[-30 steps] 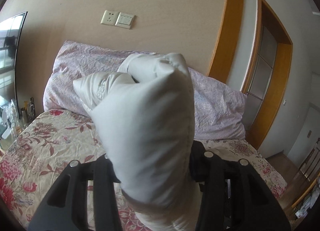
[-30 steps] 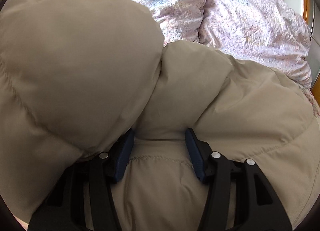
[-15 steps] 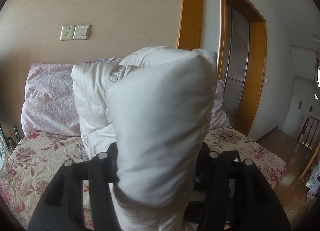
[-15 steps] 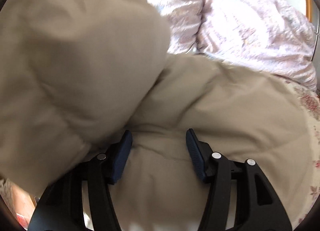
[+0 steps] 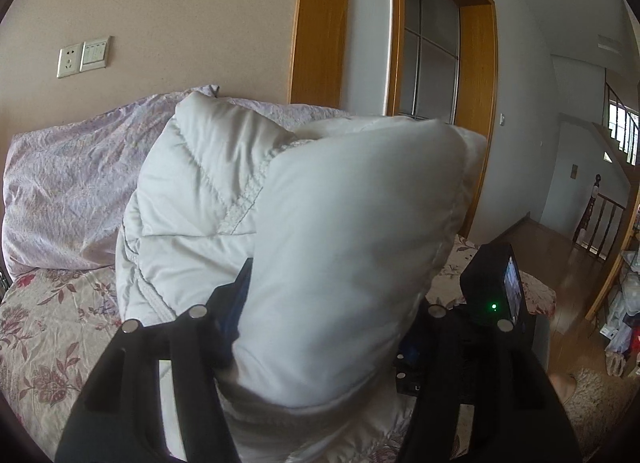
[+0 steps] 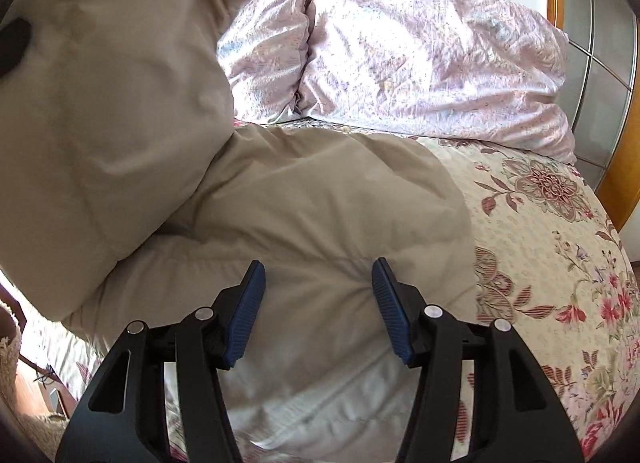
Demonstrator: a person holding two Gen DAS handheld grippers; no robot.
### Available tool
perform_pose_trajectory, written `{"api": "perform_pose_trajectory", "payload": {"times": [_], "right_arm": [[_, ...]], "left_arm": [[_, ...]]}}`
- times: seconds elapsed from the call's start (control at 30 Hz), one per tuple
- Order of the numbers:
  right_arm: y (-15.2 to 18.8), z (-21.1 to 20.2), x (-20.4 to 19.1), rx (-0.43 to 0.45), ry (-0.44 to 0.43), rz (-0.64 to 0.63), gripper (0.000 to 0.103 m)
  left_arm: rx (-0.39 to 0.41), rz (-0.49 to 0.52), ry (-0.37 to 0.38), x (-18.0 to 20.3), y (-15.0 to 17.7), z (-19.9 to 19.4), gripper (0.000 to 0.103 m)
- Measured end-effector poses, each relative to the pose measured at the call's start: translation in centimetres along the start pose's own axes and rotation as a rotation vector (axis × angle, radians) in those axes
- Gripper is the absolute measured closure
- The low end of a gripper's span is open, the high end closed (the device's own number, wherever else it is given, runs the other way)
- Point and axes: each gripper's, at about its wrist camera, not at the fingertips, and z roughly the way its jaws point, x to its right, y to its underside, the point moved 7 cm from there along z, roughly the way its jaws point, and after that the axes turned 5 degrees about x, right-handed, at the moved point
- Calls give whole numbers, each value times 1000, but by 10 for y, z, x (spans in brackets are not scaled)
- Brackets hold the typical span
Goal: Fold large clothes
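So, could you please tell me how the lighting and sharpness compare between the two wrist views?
Left wrist view: dim, even light, jacket greyish, edges bowed by fisheye. Right wrist view: sunlit, pillows near glare, jacket's lower hem smeared by blur.

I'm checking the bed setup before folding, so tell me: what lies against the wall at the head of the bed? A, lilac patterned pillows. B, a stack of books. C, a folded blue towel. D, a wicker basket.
A: two crinkled lilac pillows lie side by side beyond the padded jacket, on the floral bedspread.
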Motion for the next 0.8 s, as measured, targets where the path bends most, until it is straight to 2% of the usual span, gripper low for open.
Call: {"api": "perform_pose_trajectory", "payload": {"times": [0.1, 0.27, 0.4, 0.57, 0.7, 0.8], "right_arm": [[-1, 4, 12, -3, -30, 33, 46], [5, -1, 25, 0, -34, 53, 46], [8, -4, 36, -1, -29, 68, 46], [14, -6, 47, -11, -71, 84, 46], [19, -6, 54, -14, -40, 45, 46], [23, -7, 65, -20, -41, 77, 46]], "left_arm": [[-34, 6, 25, 12, 9, 12, 42], [-86, 37, 50, 34, 23, 30, 41], [-108, 45, 61, 47, 30, 42, 41], [-129, 49, 74, 56, 37, 52, 40], [-150, 64, 74, 67, 45, 60, 38], [-167, 75, 83, 76, 50, 66, 36]]}}
